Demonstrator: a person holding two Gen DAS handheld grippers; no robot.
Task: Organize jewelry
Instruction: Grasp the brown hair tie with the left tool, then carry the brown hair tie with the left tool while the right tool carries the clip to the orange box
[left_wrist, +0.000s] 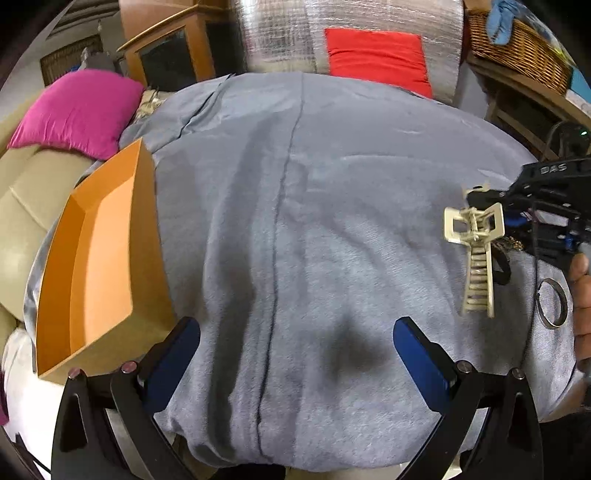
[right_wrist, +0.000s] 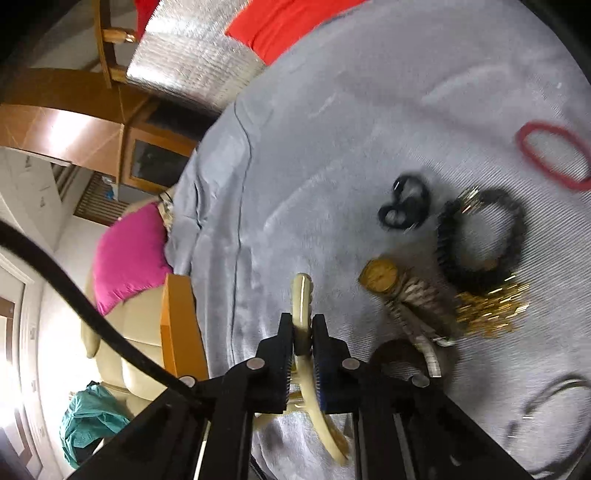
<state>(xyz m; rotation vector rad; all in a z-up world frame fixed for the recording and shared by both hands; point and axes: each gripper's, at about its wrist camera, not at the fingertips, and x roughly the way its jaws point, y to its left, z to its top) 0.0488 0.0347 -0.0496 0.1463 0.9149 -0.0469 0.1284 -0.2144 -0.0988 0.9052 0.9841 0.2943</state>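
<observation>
My right gripper (right_wrist: 303, 325) is shut on a cream hair claw clip (right_wrist: 302, 295) and holds it above the grey blanket (right_wrist: 332, 129). In the left wrist view the clip (left_wrist: 476, 251) hangs from that gripper (left_wrist: 491, 206) at the right. My left gripper (left_wrist: 295, 332) is open and empty over the blanket (left_wrist: 295, 184). An open orange box (left_wrist: 99, 258) stands at its left. On the blanket lie a gold watch (right_wrist: 380, 277), a black beaded bracelet (right_wrist: 480, 236), a gold chain (right_wrist: 487, 306), a black hair tie (right_wrist: 406, 203) and a red band (right_wrist: 554, 155).
A thin metal ring (left_wrist: 552, 302) lies on the blanket at the right. A pink cushion (left_wrist: 74, 110) and a red cushion (left_wrist: 376, 55) sit beyond the blanket. A wicker basket (left_wrist: 517, 48) stands on a shelf at the back right. A wooden cabinet (left_wrist: 173, 48) is behind.
</observation>
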